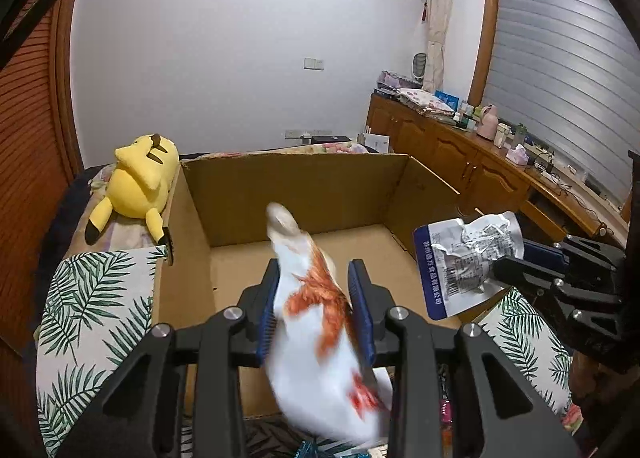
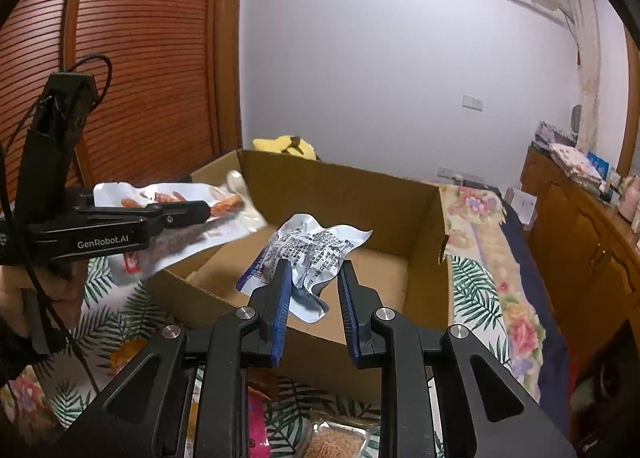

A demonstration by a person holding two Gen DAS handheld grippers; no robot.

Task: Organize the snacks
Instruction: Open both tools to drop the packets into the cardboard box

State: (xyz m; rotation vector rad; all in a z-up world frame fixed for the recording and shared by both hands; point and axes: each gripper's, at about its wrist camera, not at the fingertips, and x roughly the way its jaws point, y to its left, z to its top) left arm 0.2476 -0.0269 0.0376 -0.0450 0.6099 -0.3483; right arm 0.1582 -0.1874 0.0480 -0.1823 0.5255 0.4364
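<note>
**Two snack packets held over the open box**

Left gripper [image 1: 316, 290]: fingers closed onto a white packet with orange-red food print [image 1: 316, 310]. Packet stands on edge between the blue pads, its top end poking forward over the near wall of the cardboard box [image 1: 296, 198]. Lower part of the packet is blurred. From the right wrist view the same packet [image 2: 176, 210] hangs over the box's left near corner, clamped in the left gripper [image 2: 208, 210].

Right gripper [image 2: 314, 282]: the jaws look fairly wide here, but a crumpled silver packet with a blue edge and printed text [image 2: 308, 254] sits against the left pad [image 2: 280, 298] and does not reach the right one. In the left wrist view the same packet [image 1: 464, 258] is held up by the right gripper [image 1: 500, 266] at its crumpled end, above the box's right near corner. Whether both pads press it, I cannot tell.

Box interior: bare cardboard floor where visible.

Surroundings: leaf-print cloth [image 1: 80, 310] under the box; yellow plush toy [image 1: 136, 182] lying just beside the box's left wall; wooden sideboard [image 1: 460, 154] along the window side, cluttered on top. More packets lie near the bottom edge of the right wrist view, partly hidden.
</note>
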